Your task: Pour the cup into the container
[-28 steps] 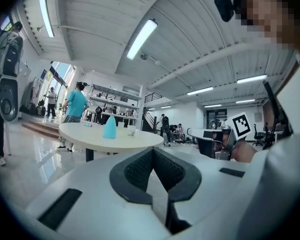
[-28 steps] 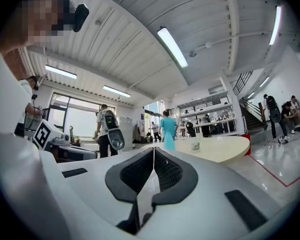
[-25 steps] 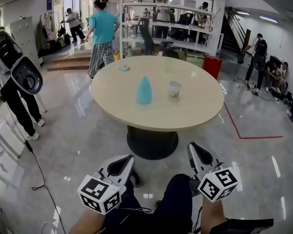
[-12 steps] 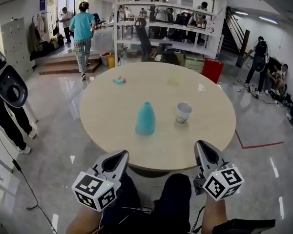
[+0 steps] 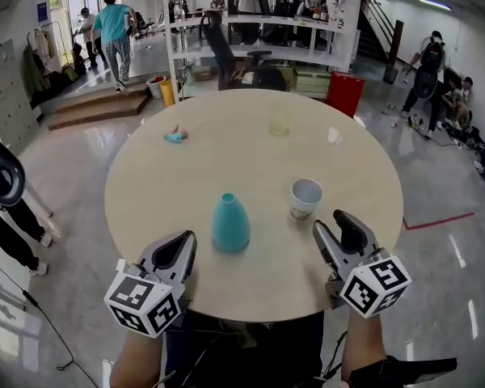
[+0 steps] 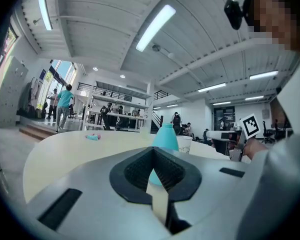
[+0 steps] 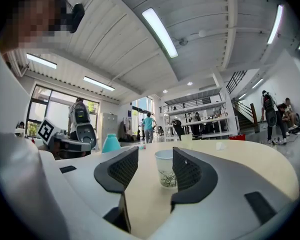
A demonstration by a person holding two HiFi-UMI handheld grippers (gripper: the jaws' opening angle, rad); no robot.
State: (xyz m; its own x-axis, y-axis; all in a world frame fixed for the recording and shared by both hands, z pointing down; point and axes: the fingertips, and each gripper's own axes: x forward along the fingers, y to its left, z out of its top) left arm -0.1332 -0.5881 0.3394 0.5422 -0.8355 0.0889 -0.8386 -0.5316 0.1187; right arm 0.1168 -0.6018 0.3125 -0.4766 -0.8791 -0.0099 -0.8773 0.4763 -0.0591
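Closing in on the pickup: my right tongs [image 5: 332,225] have just been opening and stand apart with nothing between the pads. The cup [image 5: 305,198] is upright on the counter [image 5: 226,148] just ahead of them, framed in the gap in the right gripper view but not inside it. My left tongs [image 5: 181,247] are together and empty at the counter's near edge. The teal container [image 5: 230,223] is just ahead of them, left of the cup, near it but not touching. Step in hand, as I judge it: reach in and grasp the cup, pour not yet begun. To do it well I'd keep the right tongs level and slide forward so 1 pad passes each side of the cup wall. I'd take it around mid-height, not at the rim, since it looks like thin paper and would probably flex. Clamp gently, no crushing or sloshing; I can't see what's inside. Lift straight up before swinging left. The container's top looks narrow, so tilt slowly and close over it. The left tongs could steady the container.
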